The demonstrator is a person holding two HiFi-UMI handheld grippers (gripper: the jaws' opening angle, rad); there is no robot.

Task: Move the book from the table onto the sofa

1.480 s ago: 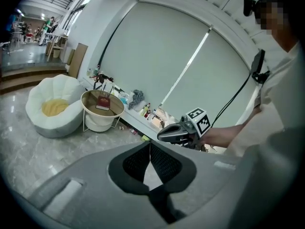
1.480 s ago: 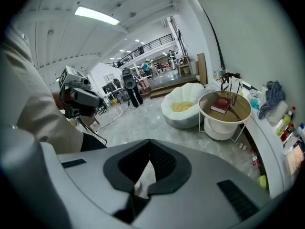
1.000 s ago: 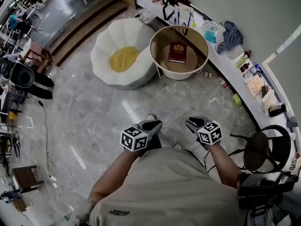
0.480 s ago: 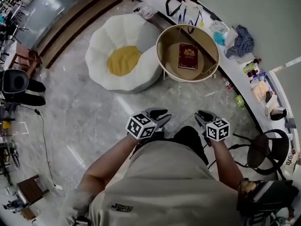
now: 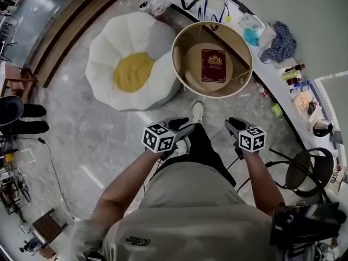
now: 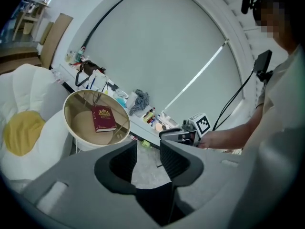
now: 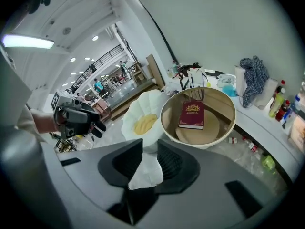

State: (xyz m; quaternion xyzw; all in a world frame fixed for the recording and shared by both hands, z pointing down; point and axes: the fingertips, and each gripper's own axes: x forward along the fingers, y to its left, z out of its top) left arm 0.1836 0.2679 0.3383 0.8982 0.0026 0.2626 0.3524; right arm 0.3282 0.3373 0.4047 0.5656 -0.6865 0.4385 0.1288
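Observation:
A dark red book [image 5: 213, 65] lies flat in the round high-rimmed table [image 5: 175, 58], also seen in the left gripper view [image 6: 103, 118] and the right gripper view [image 7: 192, 114]. Left of the table sits the white flower-shaped sofa [image 5: 106, 45] with a yellow centre. My left gripper [image 5: 188, 125] is in the air short of the table, its jaws opening with nothing between them [image 6: 147, 149]. Beside it, my right gripper [image 5: 230, 123] is open and empty [image 7: 150, 149]. Both are well clear of the book.
A curved white counter [image 5: 283, 99] with bottles, a blue cloth [image 5: 280, 42] and bags runs behind and right of the table. A black stool [image 5: 304, 170] stands at the right. Wooden steps [image 5: 60, 37] lie at the upper left. The person's shoe [image 5: 198, 112] is near the table's base.
The person has stepped forward, carrying both grippers toward the table. The table, book and sofa now lie closer to the grippers.

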